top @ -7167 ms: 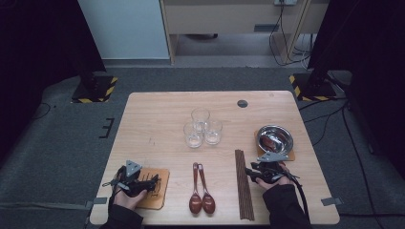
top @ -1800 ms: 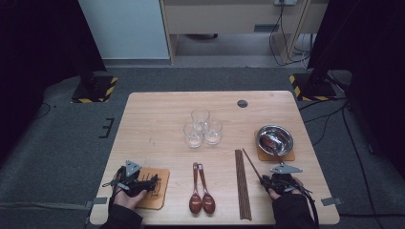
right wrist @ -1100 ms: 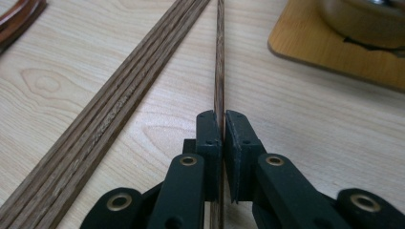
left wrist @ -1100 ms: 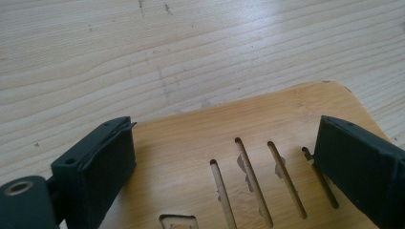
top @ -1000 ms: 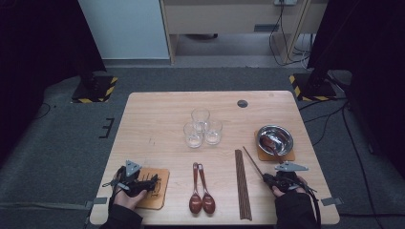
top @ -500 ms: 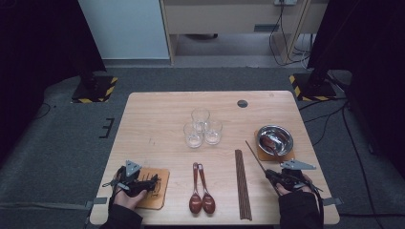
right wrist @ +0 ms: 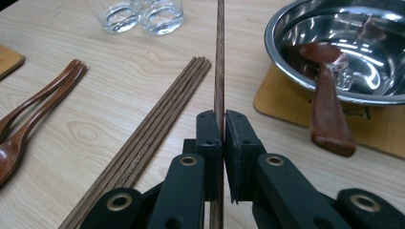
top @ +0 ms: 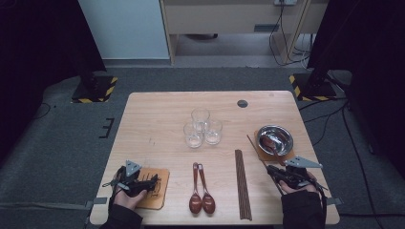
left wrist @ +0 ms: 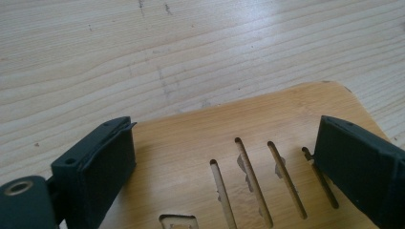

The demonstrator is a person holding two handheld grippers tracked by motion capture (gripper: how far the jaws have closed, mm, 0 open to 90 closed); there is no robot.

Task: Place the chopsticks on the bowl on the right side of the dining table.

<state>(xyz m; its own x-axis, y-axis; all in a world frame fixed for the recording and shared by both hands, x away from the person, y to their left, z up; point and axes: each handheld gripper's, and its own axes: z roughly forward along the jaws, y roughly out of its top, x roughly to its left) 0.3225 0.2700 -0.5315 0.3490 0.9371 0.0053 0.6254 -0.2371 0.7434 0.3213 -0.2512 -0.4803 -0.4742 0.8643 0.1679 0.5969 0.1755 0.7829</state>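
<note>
At the right front corner of the table [top: 157, 109], the right gripper [right wrist: 220, 126] has its jaws pinched tight on 1 chopstick [right wrist: 220, 57]. Over the last seconds that stick has come up off the wood: earlier its far tip lay low beside the bundle, now it slants up toward the steel bowl [top: 286, 135]. So the pick-up looks done, and carrying the stick to the bowl is probably next.

The chopstick is thin, dark brown and straight-grained, gripped near its lower end, its long free part pointing away between the remaining chopsticks [top: 242, 183] and the bowl, which already holds 1 spoon [right wrist: 327, 102]. 2 more spoons [top: 200, 191] lie near the front edge.

The left gripper [left wrist: 224, 162] rests with jaws spread above a slotted wooden mat [left wrist: 267, 124] at the left front corner, holding nothing.
</note>
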